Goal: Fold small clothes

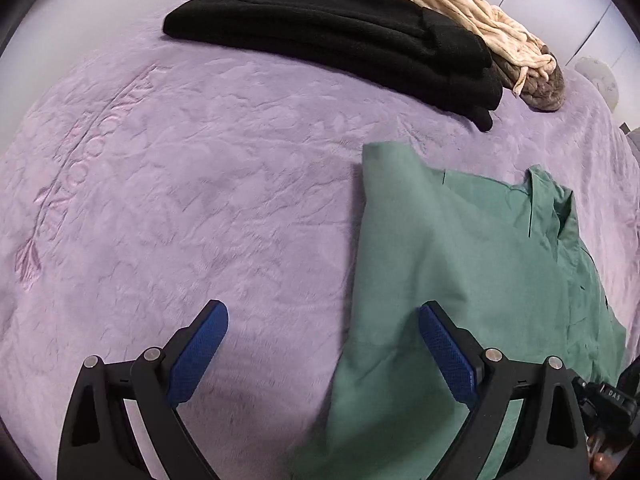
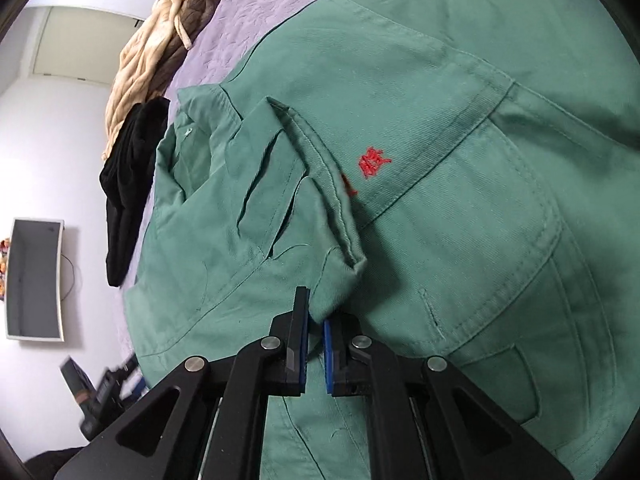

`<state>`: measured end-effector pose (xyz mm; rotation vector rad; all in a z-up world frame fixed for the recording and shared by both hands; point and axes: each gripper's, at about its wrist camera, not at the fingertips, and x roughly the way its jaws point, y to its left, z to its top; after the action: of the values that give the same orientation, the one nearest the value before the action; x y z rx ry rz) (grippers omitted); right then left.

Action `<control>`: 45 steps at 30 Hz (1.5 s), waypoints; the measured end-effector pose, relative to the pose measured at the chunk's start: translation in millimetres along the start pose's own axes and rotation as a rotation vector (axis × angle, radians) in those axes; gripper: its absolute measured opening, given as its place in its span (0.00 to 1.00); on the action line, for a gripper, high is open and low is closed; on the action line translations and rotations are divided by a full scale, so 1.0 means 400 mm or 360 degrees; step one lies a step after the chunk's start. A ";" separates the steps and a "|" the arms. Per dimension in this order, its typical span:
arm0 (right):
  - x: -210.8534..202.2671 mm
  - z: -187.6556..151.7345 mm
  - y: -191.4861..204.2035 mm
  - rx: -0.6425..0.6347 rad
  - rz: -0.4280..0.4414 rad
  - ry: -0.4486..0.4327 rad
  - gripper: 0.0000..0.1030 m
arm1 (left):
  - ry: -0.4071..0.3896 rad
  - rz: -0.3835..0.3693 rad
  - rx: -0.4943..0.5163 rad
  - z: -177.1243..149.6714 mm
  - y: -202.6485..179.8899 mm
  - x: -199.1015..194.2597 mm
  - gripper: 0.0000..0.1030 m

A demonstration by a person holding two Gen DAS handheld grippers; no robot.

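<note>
Left wrist view: your left gripper point(image 1: 322, 344) hangs spread wide and empty over the purple bedspread point(image 1: 160, 200); the green jacket point(image 1: 460, 264) lies at lower right, its long edge running up the frame. Right wrist view: your right gripper point(image 2: 316, 322) is pinched on a jacket fold at bottom centre, so it's nearer.

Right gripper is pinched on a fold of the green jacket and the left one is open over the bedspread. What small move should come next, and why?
Probably the left gripper should move over to the green jacket and take its near edge. The right gripper is shut on a fold of the cloth, while the left hangs open, mostly over the purple bedspread, holding nothing. One pinch alone would likely drag the jacket askew.
</note>
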<state>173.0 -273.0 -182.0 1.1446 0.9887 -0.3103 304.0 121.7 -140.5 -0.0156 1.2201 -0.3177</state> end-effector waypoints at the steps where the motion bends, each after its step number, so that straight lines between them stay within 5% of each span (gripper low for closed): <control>1: -0.001 0.001 0.004 -0.0019 -0.0015 0.0003 0.07 | -0.0004 -0.0001 0.0018 0.020 -0.011 0.010 0.94; 5: -0.006 0.002 -0.016 0.0007 0.0014 0.0022 0.07 | 0.0095 -0.0002 0.0039 0.087 -0.034 0.085 0.92; 6: -0.008 0.001 -0.021 0.0020 0.0024 0.0027 0.07 | 0.0103 -0.0020 0.0018 0.094 -0.033 0.095 0.64; 7: -0.010 0.001 -0.022 0.0025 0.0025 0.0034 0.07 | 0.0106 -0.0044 0.0011 0.099 -0.034 0.095 0.21; 8: -0.015 -0.001 -0.018 0.0014 0.0014 0.0034 0.08 | 0.0117 -0.0086 0.0017 0.106 -0.035 0.092 0.11; 10: -0.040 0.001 0.017 -0.0077 -0.0004 -0.0026 0.07 | 0.0046 -0.0083 0.0039 0.119 -0.037 0.067 0.09; 13: -0.068 0.001 0.047 -0.0240 -0.0088 -0.0120 0.07 | -0.0039 0.0086 0.0148 0.133 -0.041 0.067 0.09; 15: -0.044 0.007 0.015 -0.0189 -0.0184 -0.0069 0.07 | -0.0040 0.0202 0.0129 0.142 -0.019 0.079 0.09; 17: -0.039 0.010 -0.034 -0.0023 -0.0103 -0.0026 0.07 | -0.0037 0.0247 0.0060 0.146 0.014 0.070 0.10; 20: -0.073 -0.003 -0.024 -0.0021 -0.0090 -0.0015 0.28 | -0.0026 0.0190 0.0054 0.122 0.056 0.014 0.10; 21: -0.080 -0.012 -0.015 -0.0023 -0.0043 0.0003 0.40 | -0.0011 0.0162 0.0072 0.103 0.069 -0.009 0.10; 22: -0.084 -0.033 0.005 -0.0039 0.0068 0.0049 0.43 | -0.0004 0.0145 0.0090 0.085 0.078 -0.027 0.10; 27: 0.026 -0.202 0.193 -0.0189 0.0473 0.0426 0.43 | 0.0018 0.0176 0.0074 -0.030 0.121 -0.089 0.10; 31: 0.188 -0.332 0.342 -0.0239 0.0609 0.0652 0.42 | 0.0056 0.0224 0.0002 -0.106 0.160 -0.097 0.10; 35: 0.284 -0.368 0.430 -0.0258 0.0592 0.0601 0.41 | 0.0089 0.0220 -0.0031 -0.171 0.202 -0.118 0.10; 37: 0.311 -0.373 0.456 -0.0269 0.0602 0.0589 0.07 | 0.0071 0.0235 -0.0036 -0.188 0.216 -0.130 0.10; 45: 0.377 -0.519 0.474 -0.0421 0.0458 0.0867 0.07 | 0.0043 0.0252 -0.0077 -0.217 0.230 -0.147 0.10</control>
<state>280.8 26.9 -197.3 1.1292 1.2722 0.3756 227.2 238.1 -133.2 0.0436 1.2478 -0.1509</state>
